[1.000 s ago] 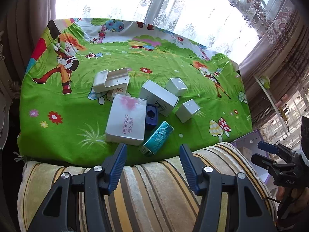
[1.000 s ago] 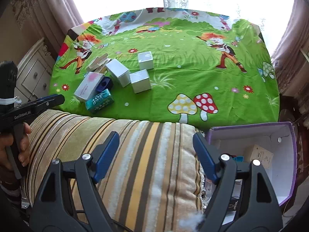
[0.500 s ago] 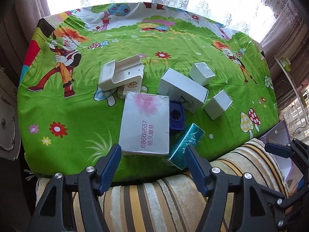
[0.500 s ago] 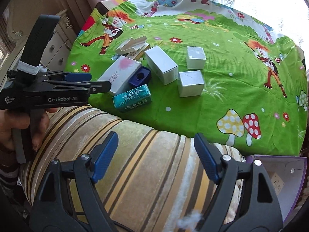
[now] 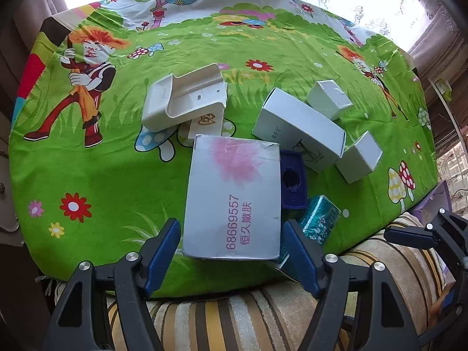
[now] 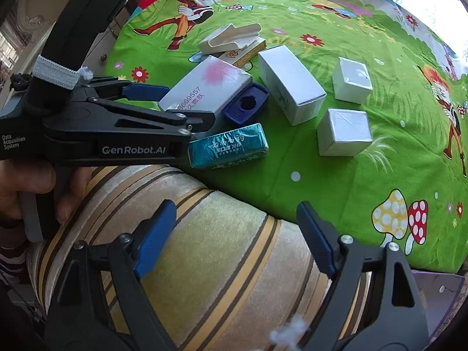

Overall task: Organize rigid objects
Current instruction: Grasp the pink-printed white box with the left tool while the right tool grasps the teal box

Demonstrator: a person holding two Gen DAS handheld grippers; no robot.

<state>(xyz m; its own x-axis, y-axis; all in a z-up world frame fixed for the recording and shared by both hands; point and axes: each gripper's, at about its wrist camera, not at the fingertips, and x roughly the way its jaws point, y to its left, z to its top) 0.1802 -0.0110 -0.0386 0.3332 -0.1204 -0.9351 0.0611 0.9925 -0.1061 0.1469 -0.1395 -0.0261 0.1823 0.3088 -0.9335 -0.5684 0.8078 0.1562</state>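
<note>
Green cartoon tablecloth (image 5: 117,175) holds closed boxes: pink-stained white box (image 5: 234,199).

The left wrist camera sits low behind the left tool (image 5: 231,248), close over the near edge of the counter (image 5: 122,181), looking forward and down across it toward the far edge. The right wrist camera sits behind the right tool (image 6: 234,234), farther back over a striped cushion (image 6: 222,251), facing the counter's near edge at a slant. Both views share the cluster of boxes, including the large white box (image 5: 234,196) (image 6: 204,87). The right view also takes in the left tool from the side.
</note>
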